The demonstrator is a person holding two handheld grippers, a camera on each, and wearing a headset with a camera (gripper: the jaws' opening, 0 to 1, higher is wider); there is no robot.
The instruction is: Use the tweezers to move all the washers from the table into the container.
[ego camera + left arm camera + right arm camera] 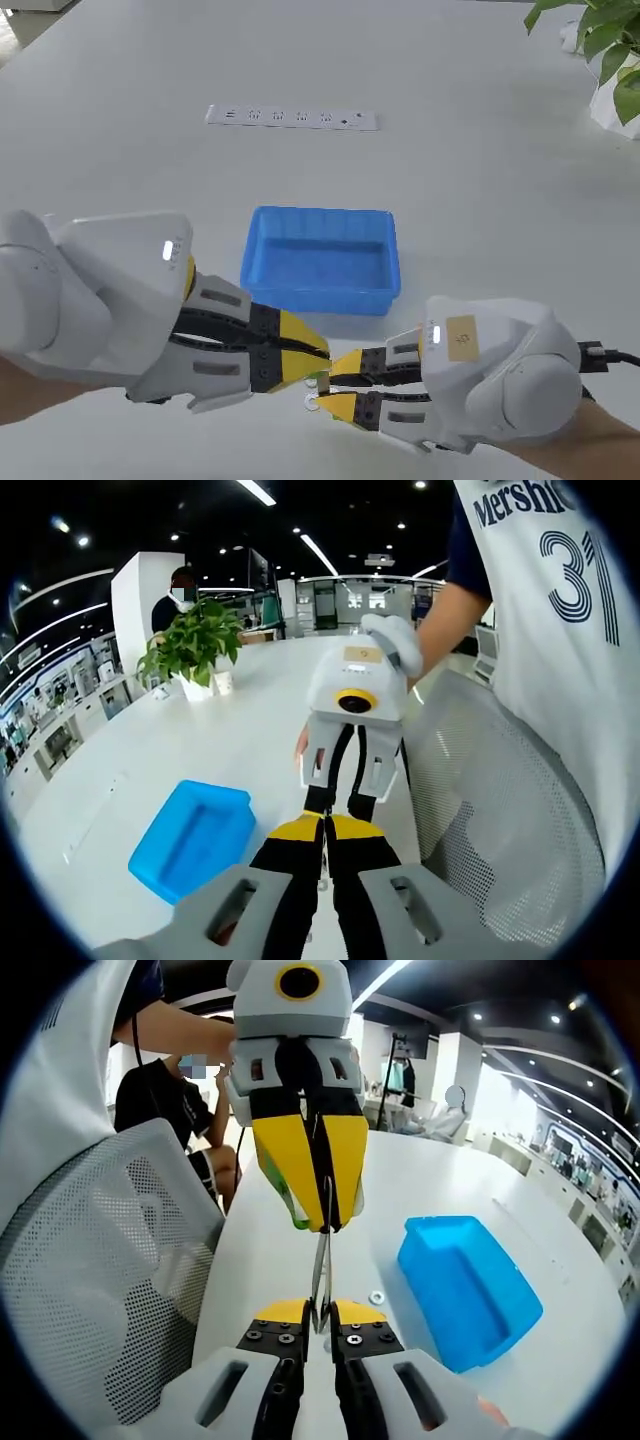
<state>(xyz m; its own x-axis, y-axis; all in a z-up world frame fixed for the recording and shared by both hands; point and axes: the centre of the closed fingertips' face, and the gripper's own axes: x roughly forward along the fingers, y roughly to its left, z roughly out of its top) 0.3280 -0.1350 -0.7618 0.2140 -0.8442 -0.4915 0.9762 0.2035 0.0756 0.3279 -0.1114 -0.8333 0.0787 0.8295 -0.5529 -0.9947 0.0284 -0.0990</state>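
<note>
Jaws of the left gripper (322,362) and right gripper (338,383) met tip to tip in the head view. A washer (312,403) lay on the table (480,200) just beside the right jaws, and the container (320,262) stood beyond both.

Left gripper view: left gripper (325,825) jaws were drawn nearly together. The right gripper (340,798) stood directly ahead and the container (195,835) off to one side.

Right gripper view: right gripper (320,1312) jaws were pinched on one end of the tweezers (320,1260), whose long axis ran straight ahead into the clamped left gripper (322,1222). One washer (376,1298) lay just beside the right jaws, between them and the container (468,1285). Judgement: the right gripper is nearer the washer.
</note>
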